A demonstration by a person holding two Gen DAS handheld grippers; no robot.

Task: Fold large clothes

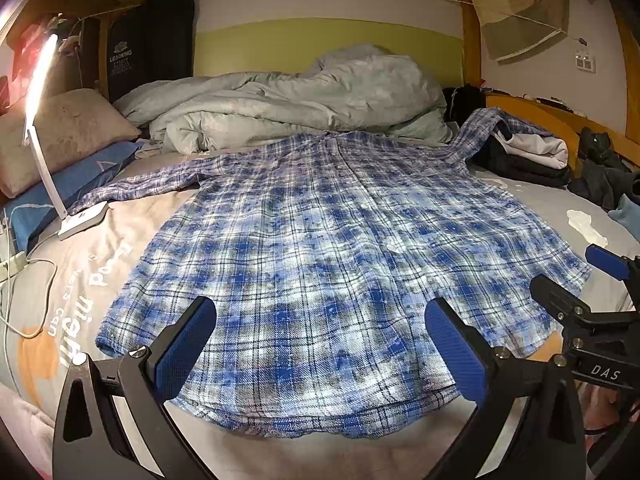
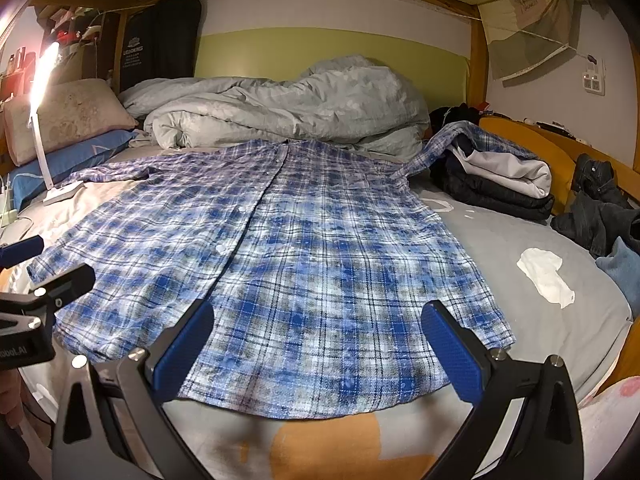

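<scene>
Both tongs, left tongs [image 1: 320, 354] and right tongs [image 2: 318, 350], hover open above the plaid shirt's [image 1: 340, 260] near hem; best pinch each hem corner squarely before folding.

A: You have a lit lamp [image 1: 40, 128] at left beside two pillows [image 1: 68, 128]; a rumpled duvet [image 1: 288, 100] behind.

B: At right you see stacked clothes [image 2: 500, 184]; a white tissue [image 2: 546, 276] nearby.

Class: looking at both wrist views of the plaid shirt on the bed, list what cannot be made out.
- Plaid shirt: its right sleeve end, both views, lost over the folded clothes pile.
- Black banner print: too small, both views.
- Right claw: partly cut off by the left view's edge.
</scene>
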